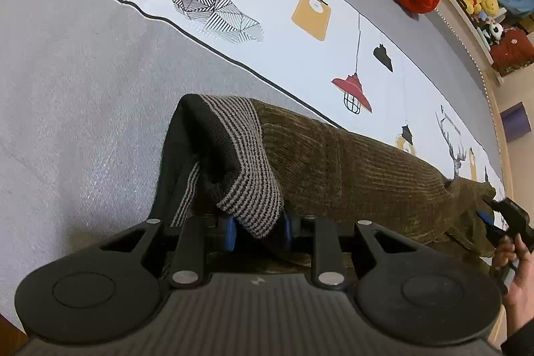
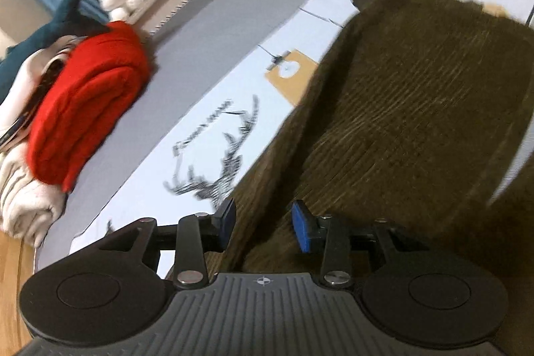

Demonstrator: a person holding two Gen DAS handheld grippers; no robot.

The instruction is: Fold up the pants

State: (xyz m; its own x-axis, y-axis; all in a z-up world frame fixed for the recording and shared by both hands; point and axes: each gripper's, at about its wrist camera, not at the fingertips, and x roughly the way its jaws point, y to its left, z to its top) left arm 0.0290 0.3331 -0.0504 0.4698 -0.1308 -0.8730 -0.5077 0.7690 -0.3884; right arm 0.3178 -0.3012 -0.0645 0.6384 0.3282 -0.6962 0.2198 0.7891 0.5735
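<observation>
My left claw [image 1: 258, 231] was clamped on the striped waistband [image 1: 247, 155] of the olive pants [image 1: 360, 169], which lay along the bed [image 1: 76, 82] near its edge. Only my right view showed my right claw [image 2: 263, 224], pads apart over the cloth, gripping nothing.
</observation>
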